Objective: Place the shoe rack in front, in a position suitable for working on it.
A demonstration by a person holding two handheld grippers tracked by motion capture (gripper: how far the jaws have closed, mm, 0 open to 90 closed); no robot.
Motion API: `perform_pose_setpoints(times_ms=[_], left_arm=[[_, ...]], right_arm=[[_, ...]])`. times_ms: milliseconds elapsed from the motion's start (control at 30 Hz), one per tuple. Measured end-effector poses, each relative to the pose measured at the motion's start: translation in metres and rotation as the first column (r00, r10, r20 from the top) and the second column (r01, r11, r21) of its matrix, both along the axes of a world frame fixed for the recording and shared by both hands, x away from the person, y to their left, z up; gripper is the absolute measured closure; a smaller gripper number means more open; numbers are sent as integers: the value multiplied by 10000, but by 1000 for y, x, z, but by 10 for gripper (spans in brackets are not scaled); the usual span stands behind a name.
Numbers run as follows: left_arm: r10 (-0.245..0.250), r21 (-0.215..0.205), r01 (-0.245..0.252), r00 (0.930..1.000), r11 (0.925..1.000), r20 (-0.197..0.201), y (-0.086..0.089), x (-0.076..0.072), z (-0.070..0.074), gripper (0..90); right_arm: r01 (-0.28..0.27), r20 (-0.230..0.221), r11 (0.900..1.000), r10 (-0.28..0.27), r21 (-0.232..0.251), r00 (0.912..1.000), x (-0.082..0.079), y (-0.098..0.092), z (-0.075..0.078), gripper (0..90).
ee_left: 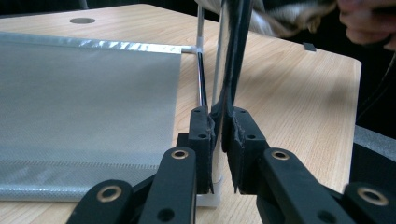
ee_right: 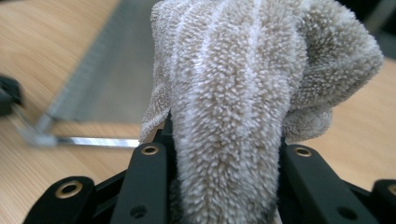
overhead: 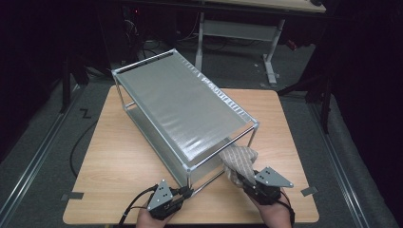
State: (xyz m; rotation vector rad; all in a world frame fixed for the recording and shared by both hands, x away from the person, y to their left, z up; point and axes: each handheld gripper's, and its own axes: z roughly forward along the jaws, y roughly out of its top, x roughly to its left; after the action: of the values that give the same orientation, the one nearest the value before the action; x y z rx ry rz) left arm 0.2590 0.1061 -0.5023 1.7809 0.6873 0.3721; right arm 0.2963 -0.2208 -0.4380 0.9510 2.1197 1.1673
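While the left gripper (overhead: 184, 193), low and left of centre in the high view, is clamping its jaws tight on the rack's (overhead: 185, 102) near corner post (ee_left: 217, 70), the rack is being held steady on the table (overhead: 123, 156). In the left gripper view the post is running up between the shut pads, with the grey lower shelf (ee_left: 88, 98) spreading across the left of the frame. Moving right, the towel (overhead: 240, 161) is sitting bunched at lower right of centre in the high view, just beside the rack's near end. The right gripper (overhead: 242, 179) is pinching it; in the right gripper view the beige pile (ee_right: 233, 93) is filling the gap between the jaws. Judging by this, the wiping or stowing step is under way: bracing is done, cloth is approaching. Next move is calling for guiding the towel toward the rack's near end without snagging the front rail (ee_right: 98, 141).
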Motion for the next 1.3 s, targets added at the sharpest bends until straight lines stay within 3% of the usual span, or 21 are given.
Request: perform_pose_setpoints(times_ms=[200, 433, 667, 1033, 1233, 1300], left_arm=[[-29, 3, 29, 10000, 10000, -4, 0, 1, 0, 800], [-47, 11, 47, 10000, 10000, -13, -1, 1, 0, 800], [-36, 29, 36, 10000, 10000, 0, -1, 1, 0, 801], [-68, 34, 68, 10000, 10000, 3, -1, 1, 0, 801], [-101, 85, 100, 9999, 9999, 43, -1, 1, 0, 802], [-98, 89, 97, 9999, 9999, 55, -1, 1, 0, 802]], right_arm=[[969, -583, 9951, -978, -170, 9935, 10, -22, -18, 657], [1309, -1255, 9882, -1401, -792, 9822, 25, -31, -39, 656], [1545, -1925, 9824, -1726, -1051, 9660, 41, -34, -53, 653], [1873, -1436, 9799, -1954, -681, 9702, 45, -34, -46, 653], [1996, -706, 9787, -2026, -479, 9767, 42, -31, -31, 653], [2051, -272, 9782, -2059, -313, 9782, 40, -29, -23, 654]])
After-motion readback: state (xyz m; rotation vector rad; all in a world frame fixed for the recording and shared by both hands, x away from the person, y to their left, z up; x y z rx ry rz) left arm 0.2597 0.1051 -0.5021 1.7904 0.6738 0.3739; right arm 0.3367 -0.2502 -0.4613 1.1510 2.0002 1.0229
